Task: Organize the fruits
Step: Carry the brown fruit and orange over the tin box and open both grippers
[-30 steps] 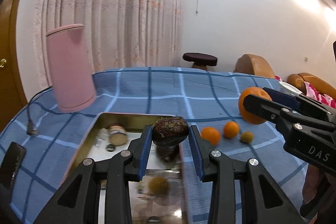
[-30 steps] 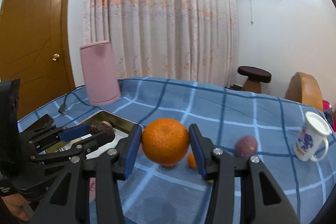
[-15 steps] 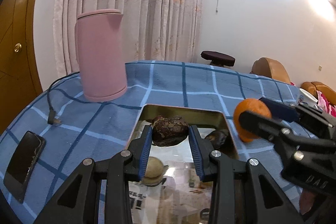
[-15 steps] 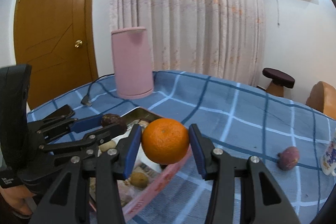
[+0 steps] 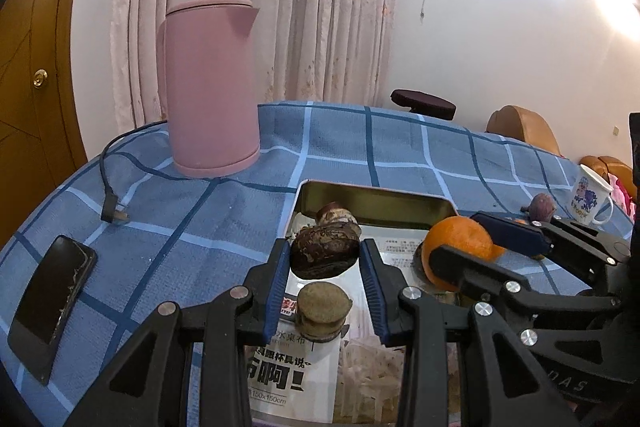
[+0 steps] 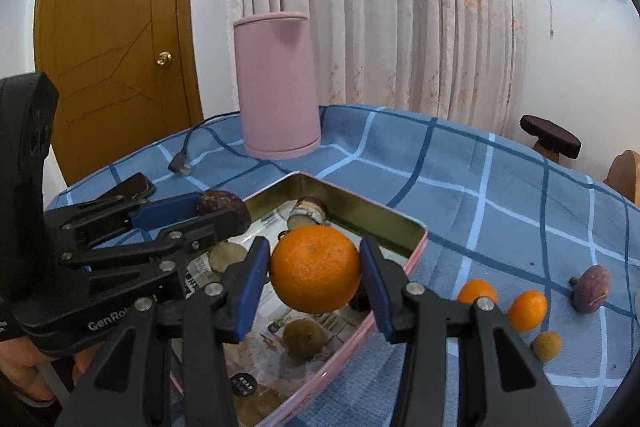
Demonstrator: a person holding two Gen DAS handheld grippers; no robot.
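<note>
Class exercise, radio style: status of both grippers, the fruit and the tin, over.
Left gripper shut on dark wrinkled fruit. Right gripper shut on orange. Both held above the tin. Nothing in the way.

- Both the left gripper [image 5: 324,263] and right gripper [image 6: 314,273] are built of black plastic.
- Blue pads [image 5: 277,287] are fitted inside the fingers.
- Silver screws are set along the linkages.

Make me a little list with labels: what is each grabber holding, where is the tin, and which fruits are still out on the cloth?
left hand-held gripper: shut on dark wrinkled fruit
right hand-held gripper: shut on big orange
tin tray: below both grippers, some fruits inside
loose on cloth: two small oranges, one brownish fruit, one purple fruit
behind tray: pink kettle
</note>
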